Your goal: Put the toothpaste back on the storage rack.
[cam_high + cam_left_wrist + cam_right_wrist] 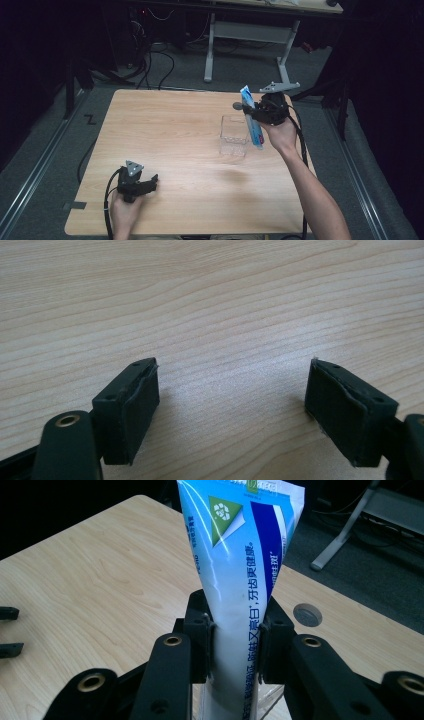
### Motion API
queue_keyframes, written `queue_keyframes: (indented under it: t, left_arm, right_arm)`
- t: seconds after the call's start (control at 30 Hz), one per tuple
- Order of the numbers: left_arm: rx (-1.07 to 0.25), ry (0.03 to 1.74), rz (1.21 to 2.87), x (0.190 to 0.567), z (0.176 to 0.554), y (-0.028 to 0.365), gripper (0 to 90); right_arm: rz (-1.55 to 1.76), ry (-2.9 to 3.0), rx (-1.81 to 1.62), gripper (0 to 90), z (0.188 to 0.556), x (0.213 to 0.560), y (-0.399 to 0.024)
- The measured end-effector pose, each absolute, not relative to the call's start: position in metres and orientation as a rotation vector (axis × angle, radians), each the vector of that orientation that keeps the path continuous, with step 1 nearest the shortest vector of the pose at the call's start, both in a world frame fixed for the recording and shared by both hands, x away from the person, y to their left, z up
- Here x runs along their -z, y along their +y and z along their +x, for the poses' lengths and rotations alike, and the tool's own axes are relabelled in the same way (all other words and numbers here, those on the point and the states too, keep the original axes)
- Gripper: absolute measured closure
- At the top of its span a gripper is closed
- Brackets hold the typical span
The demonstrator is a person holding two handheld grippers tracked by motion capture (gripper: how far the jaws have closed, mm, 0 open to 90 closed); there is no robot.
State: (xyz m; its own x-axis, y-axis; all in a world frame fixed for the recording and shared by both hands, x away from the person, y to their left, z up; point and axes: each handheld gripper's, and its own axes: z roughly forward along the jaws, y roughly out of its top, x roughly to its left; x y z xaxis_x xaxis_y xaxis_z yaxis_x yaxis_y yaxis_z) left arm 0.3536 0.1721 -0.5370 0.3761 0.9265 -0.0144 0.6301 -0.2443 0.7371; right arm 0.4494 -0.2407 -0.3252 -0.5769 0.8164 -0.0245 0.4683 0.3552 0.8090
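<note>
Right tongs (235, 630) are clamping a blue-and-white toothpaste tube (240, 555), holding it tilted just above the clear plastic box (234, 136) on the worktop (165, 130). Left tongs (232, 395) are gaping wide, gripping nothing, low over bare wood.

left hand-held gripper (150, 181) agape, right hand-held gripper (235, 630) clamped

toothpaste tube (252, 119) | blue-white, printed | tilted, lifted | just beside clear box (234, 136)

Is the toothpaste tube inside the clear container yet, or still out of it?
Out. The right hand-held gripper holds the toothpaste tube tilted beside the clear container, whose inside looks empty.
</note>
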Motion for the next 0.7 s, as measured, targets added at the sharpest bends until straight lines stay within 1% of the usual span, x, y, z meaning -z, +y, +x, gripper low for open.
queue_keyframes:
  t: [0.7]
  left_arm:
    - [-0.573,1.338,1.974,0.537,0.354,0.172,22.0]
  right_arm:
    - [1.106,2.164,-1.111,71.6,0.465,0.321,-0.225]
